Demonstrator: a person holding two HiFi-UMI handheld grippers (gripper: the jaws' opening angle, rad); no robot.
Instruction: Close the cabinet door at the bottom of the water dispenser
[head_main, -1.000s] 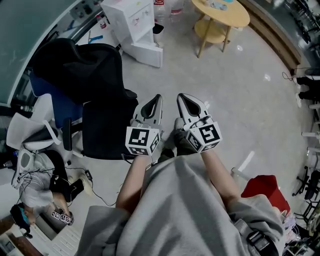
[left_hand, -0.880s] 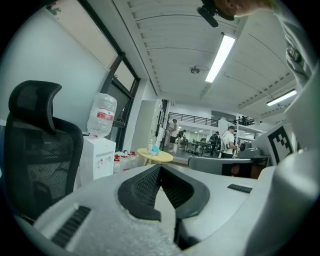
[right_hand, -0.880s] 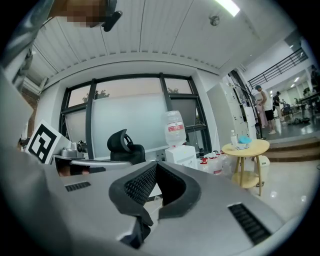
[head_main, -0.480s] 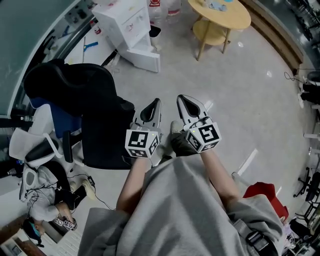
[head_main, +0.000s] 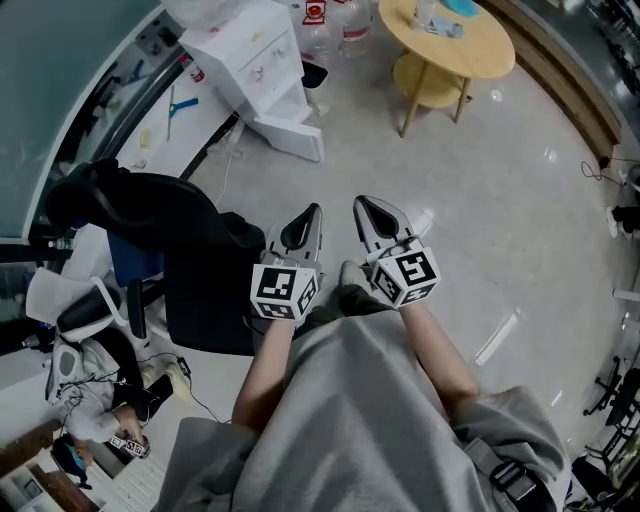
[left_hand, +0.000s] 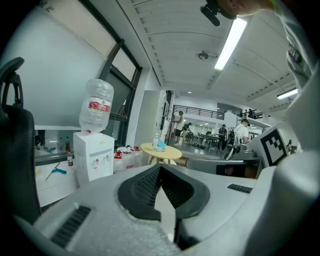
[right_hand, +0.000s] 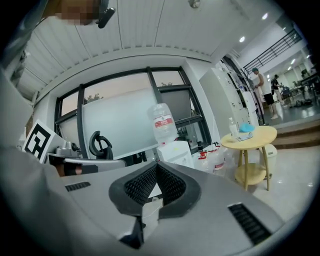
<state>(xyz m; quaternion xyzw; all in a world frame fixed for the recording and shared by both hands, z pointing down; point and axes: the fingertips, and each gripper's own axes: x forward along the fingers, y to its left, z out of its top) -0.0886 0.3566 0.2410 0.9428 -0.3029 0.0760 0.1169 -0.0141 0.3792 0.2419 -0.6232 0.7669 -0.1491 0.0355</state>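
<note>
The white water dispenser stands far ahead at the upper left, a bottle on top. Its bottom cabinet door is swung out, open. Both grippers are held close to the person's body, well short of the dispenser. My left gripper is shut with nothing in it, and so is my right gripper. In the left gripper view the dispenser and its bottle show beyond the shut left gripper. The right gripper view shows the dispenser past the shut right gripper.
A black office chair stands close at the left. A round yellow table is at the upper right. Spare water bottles sit on the floor beside the dispenser. A glass wall runs along the left. A seated person is at the lower left.
The view has advanced toward the dispenser: the chair and dispenser have slid lower in the frame. Both grippers stay shut and side by side.
</note>
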